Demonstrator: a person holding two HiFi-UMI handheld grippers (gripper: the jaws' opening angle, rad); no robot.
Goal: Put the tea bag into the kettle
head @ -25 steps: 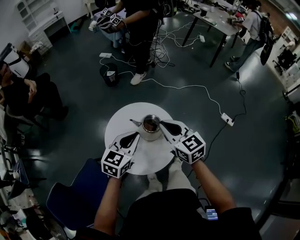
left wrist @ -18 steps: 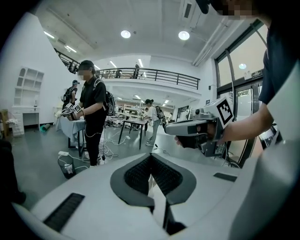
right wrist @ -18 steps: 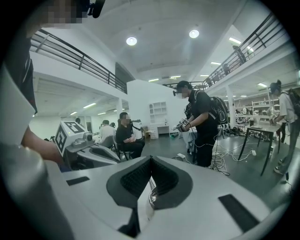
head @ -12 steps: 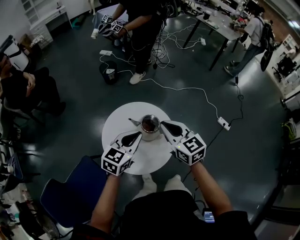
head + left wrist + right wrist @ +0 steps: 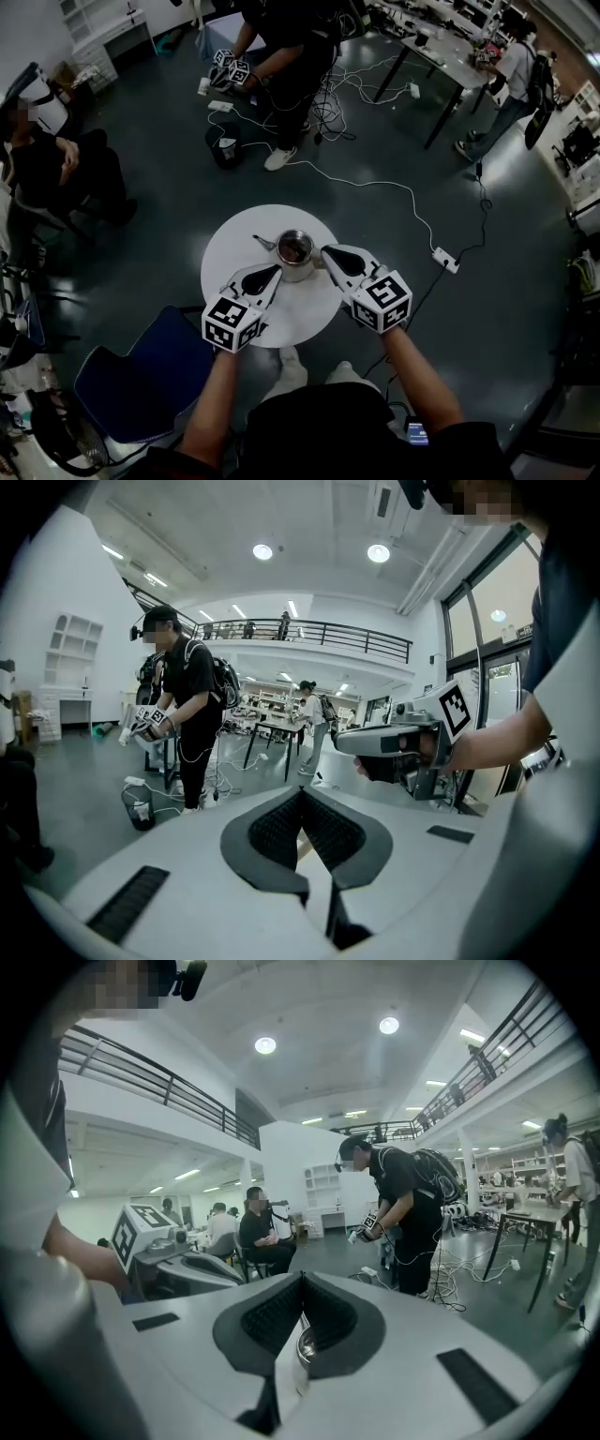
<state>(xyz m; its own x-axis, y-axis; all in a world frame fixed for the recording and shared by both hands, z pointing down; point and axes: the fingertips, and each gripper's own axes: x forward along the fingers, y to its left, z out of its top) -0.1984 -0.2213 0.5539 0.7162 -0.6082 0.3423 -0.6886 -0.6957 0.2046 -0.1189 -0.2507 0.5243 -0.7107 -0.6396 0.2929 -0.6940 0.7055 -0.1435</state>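
A metal kettle (image 5: 296, 251) stands open-topped at the middle of the round white table (image 5: 239, 246), its spout (image 5: 262, 243) pointing left. Its inside looks dark brown, and I cannot make out a tea bag anywhere. My left gripper (image 5: 275, 270) hovers just left of and nearer than the kettle, jaws shut with nothing between them (image 5: 302, 795). My right gripper (image 5: 325, 249) sits at the kettle's right rim, also shut and holding nothing (image 5: 301, 1283). A sliver of the kettle's shiny rim (image 5: 306, 1344) shows below its jaws.
A blue chair (image 5: 141, 375) stands at the table's near left. A white cable and power strip (image 5: 441, 255) lie on the floor to the right. A standing person (image 5: 286, 66), a black bin (image 5: 223, 148) and a seated person (image 5: 56, 169) are farther off.
Both grippers stay shut at nearly the same places beside the kettle. The head view has shifted slightly and the standing person at the back has moved a little.
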